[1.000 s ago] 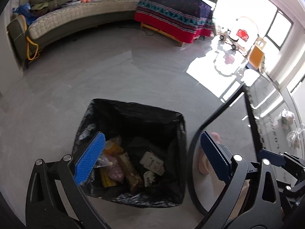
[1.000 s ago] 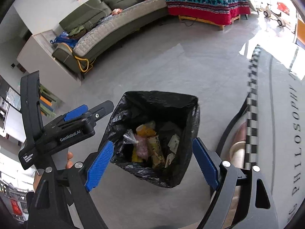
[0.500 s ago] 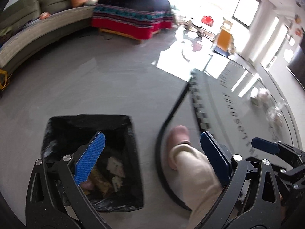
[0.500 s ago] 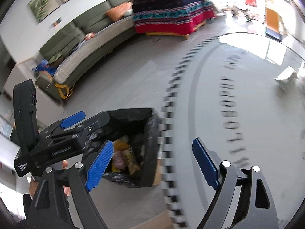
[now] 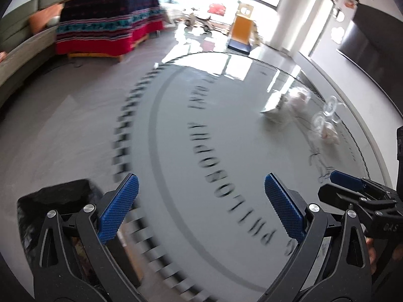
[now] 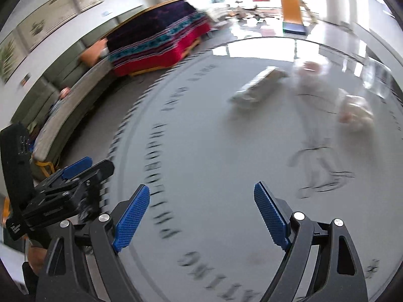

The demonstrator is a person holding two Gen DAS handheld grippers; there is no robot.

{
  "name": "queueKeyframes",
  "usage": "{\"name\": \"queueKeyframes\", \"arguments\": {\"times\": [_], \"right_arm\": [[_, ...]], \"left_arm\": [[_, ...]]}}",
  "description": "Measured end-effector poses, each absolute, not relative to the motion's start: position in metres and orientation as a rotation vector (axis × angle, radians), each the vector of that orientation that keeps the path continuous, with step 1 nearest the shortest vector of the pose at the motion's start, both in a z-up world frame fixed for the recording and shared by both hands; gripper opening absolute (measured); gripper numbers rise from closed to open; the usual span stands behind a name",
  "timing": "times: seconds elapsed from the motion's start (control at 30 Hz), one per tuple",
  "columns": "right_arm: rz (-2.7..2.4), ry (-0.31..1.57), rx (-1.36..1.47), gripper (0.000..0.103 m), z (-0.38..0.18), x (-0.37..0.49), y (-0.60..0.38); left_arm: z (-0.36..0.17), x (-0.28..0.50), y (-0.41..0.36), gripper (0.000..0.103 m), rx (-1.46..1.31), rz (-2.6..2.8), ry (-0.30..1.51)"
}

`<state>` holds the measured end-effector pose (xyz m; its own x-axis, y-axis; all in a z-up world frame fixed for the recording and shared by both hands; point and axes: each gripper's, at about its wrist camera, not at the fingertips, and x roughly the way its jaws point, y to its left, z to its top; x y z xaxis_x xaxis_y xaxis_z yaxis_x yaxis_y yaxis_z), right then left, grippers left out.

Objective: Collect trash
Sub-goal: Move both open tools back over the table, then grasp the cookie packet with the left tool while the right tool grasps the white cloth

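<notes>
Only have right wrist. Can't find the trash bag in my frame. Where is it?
Observer: Left wrist view shows the black trash bag in its lower-left corner, partly hidden behind the left gripper.
Operator: I only see that gripper side-on. Jaws?
Observer: Open, with nothing between the blue pads, only the floor lettering beyond.
Operator: Anything further right than my frame reaches?
Observer: A dark panel on the right-hand wall. It's too blurred to say what it is.
</notes>
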<state>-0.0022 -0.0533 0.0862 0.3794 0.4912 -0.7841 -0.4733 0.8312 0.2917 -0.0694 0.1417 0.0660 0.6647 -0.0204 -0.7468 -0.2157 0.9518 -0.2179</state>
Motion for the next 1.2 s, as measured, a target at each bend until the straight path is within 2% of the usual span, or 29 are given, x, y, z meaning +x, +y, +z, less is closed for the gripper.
{"name": "queueKeyframes", "arguments": {"times": [0.53,0.93,1.0,1.03,1.1,1.13,1.2], "right_arm": [[0.285,1.012,0.124,0.085,0.058,0.121,-0.172],[0.063,1.002,0.004,0.085,0.031,0.204,-0.175],[0.064,1.013,-0.015,0.076,0.025,0.209,-0.175],[0.072,1.02,-0.013,0.064,0.024,0.208,-0.176],[0.1,1.016,0.01,0.05,0.023,0.206,-0.18],[0.11,1.011,0.007,0.038,0.024,0.205,-0.18],[0.133,1.02,0.033,0.03,0.026,0.202,-0.183]], "left_arm": [[0.059,0.073,0.053,0.097,-0.108,-0.061,0.904],[0.038,0.173,0.023,0.097,0.025,-0.091,0.947],[0.032,0.186,0.023,0.097,0.04,-0.086,0.957],[0.031,0.189,0.023,0.097,0.043,-0.083,0.959],[0.028,0.195,0.021,0.097,0.049,-0.087,0.966],[0.026,0.197,0.021,0.097,0.052,-0.088,0.968],[0.024,0.199,0.018,0.097,0.054,-0.094,0.962]]}}
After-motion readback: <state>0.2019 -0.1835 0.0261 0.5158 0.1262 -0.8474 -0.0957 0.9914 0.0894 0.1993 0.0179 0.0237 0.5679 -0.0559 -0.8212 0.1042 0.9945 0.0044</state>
